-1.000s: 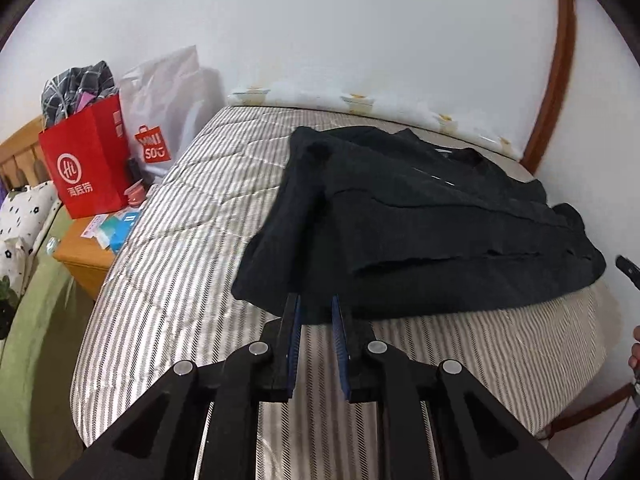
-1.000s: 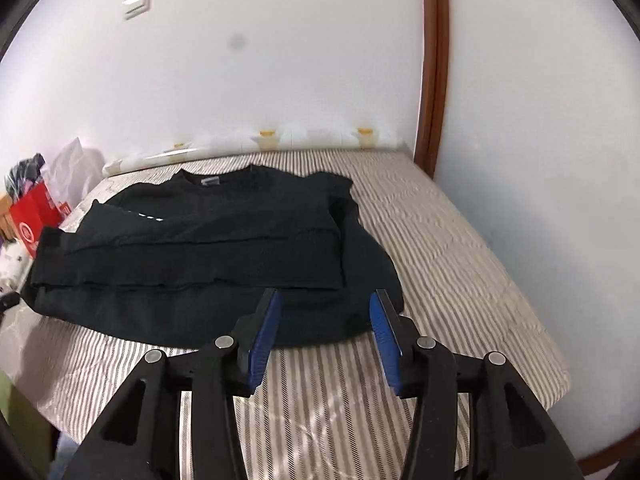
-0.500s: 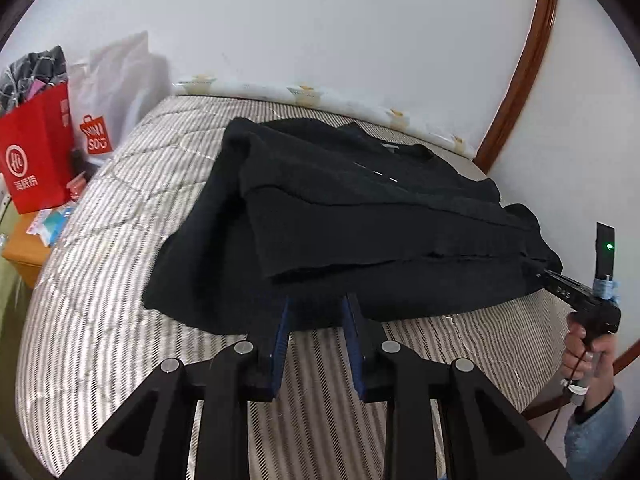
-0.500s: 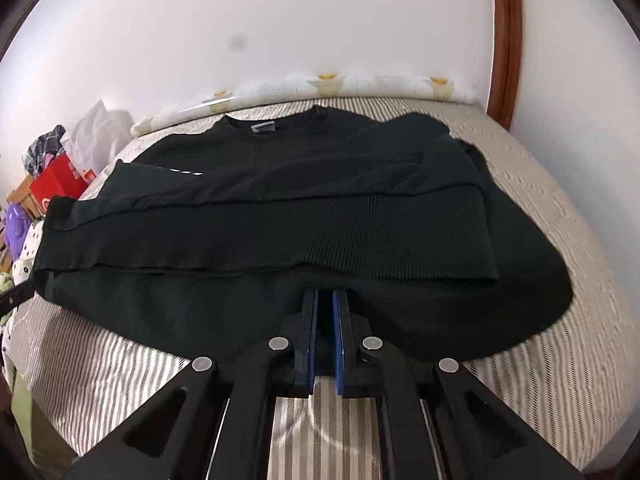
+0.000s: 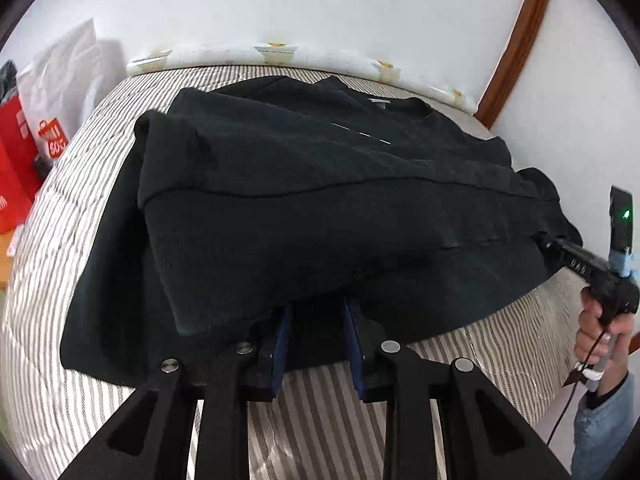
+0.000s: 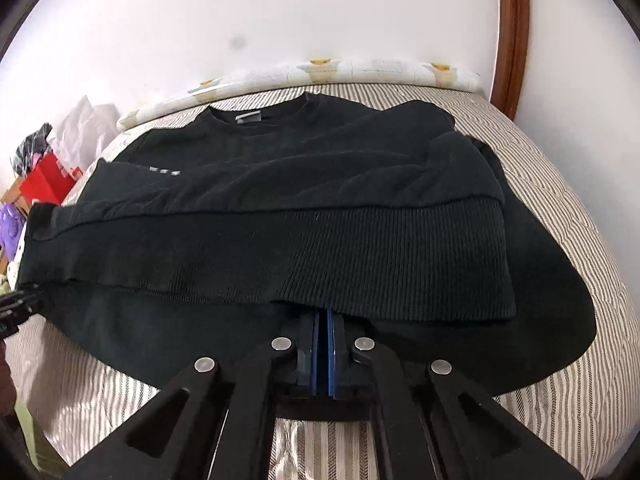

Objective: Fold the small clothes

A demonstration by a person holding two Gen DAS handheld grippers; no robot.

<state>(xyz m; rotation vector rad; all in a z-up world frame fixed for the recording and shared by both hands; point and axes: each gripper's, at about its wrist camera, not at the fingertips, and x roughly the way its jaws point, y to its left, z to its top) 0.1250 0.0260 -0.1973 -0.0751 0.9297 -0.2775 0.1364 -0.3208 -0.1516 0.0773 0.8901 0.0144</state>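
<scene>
A black sweatshirt [image 6: 304, 208] is spread, partly folded, on the striped mattress [image 6: 568, 184]. The right gripper [image 6: 322, 320] is closed at its ribbed hem, fingertips hidden beneath. The left gripper [image 5: 316, 312] is seen narrowly parted, tips under fabric; only the left view shows the person's hand [image 5: 600, 328].

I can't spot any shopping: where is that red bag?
The red bag shows at the far left edge of the left wrist view, off the side of the striped bed, with a white plastic bag right behind it.
</scene>
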